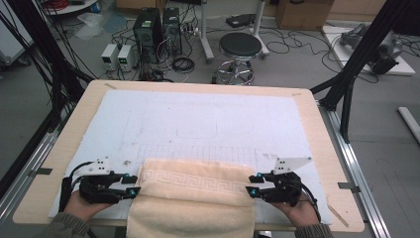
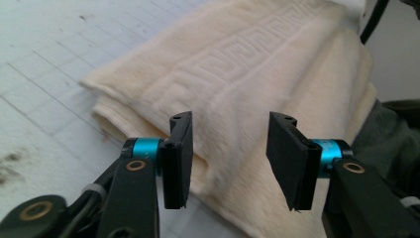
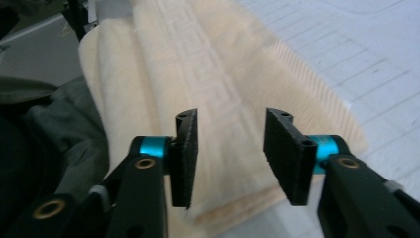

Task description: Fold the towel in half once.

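Observation:
A cream towel (image 1: 193, 193) with a raised key-pattern border lies folded at the near edge of the white gridded mat (image 1: 198, 119), its lower part hanging over the table's front. My left gripper (image 1: 132, 187) is at the towel's left edge and stands open. In the left gripper view the towel (image 2: 247, 79) lies beyond the spread jaws of that gripper (image 2: 233, 158), untouched by the pads. My right gripper (image 1: 253, 184) sits at the towel's right edge, also open. The right gripper view has the towel (image 3: 208, 89) under and beyond the parted jaws of this gripper (image 3: 230, 156).
The mat covers a light wooden table (image 1: 322, 163). Behind the table on the floor stand a black stool (image 1: 239, 47), computer towers (image 1: 148, 29), power supplies (image 1: 118, 55) and loose cables. Black frame posts (image 1: 366, 44) rise at the right, and a dark sleeve (image 3: 54, 129) lies beside the towel.

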Demonstrator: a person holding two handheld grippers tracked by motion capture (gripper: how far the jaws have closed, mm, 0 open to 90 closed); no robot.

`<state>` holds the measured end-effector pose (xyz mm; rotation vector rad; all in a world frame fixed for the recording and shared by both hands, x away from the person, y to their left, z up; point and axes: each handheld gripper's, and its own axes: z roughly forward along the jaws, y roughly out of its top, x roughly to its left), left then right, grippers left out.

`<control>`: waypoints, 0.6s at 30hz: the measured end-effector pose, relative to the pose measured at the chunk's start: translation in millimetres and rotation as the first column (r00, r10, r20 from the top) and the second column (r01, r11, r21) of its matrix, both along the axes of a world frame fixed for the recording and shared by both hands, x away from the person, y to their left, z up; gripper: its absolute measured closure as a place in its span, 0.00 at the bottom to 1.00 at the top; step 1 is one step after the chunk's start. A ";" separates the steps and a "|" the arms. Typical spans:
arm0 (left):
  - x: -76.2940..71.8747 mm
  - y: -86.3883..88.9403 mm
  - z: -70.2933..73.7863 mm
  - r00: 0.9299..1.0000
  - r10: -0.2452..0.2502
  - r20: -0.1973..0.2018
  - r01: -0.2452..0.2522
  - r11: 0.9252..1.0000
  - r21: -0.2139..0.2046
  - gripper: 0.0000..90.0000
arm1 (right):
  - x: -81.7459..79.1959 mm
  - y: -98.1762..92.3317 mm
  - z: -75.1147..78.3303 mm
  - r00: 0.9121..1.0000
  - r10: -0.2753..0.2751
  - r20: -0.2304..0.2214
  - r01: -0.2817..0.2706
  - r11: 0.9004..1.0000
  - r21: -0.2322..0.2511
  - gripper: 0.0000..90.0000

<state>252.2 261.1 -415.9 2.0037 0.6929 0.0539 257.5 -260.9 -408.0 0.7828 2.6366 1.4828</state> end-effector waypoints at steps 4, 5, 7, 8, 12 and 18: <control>23.6 -13.9 -1.5 1.000 0.018 0.006 -0.018 1.000 0.012 0.53 | 32.2 21.6 -8.4 1.000 -0.021 0.013 0.022 0.997 -0.068 0.52; 28.5 -17.4 -3.0 1.000 0.027 -0.002 -0.027 1.000 0.016 0.53 | 32.2 21.6 -8.4 1.000 -0.021 0.013 0.022 0.997 -0.068 0.52; 37.2 -22.5 -7.4 0.999 0.041 -0.014 -0.041 0.998 0.042 0.51 | 45.6 28.0 -17.9 0.999 -0.044 -0.009 0.043 0.994 -0.103 0.52; 40.6 -24.7 -10.1 0.999 0.049 -0.022 -0.048 0.997 0.052 0.52 | 47.6 29.9 -20.1 0.999 -0.043 -0.006 0.042 0.991 -0.124 0.54; 46.9 -30.7 -18.7 0.998 0.058 -0.023 -0.055 0.992 0.116 0.66 | 48.3 34.3 -22.8 0.999 -0.035 0.014 0.037 0.986 -0.160 0.67; 46.8 -29.6 -17.8 0.997 0.070 0.016 -0.071 0.988 0.140 0.98 | 45.2 38.4 -18.3 0.998 0.009 0.055 0.000 0.986 -0.168 0.89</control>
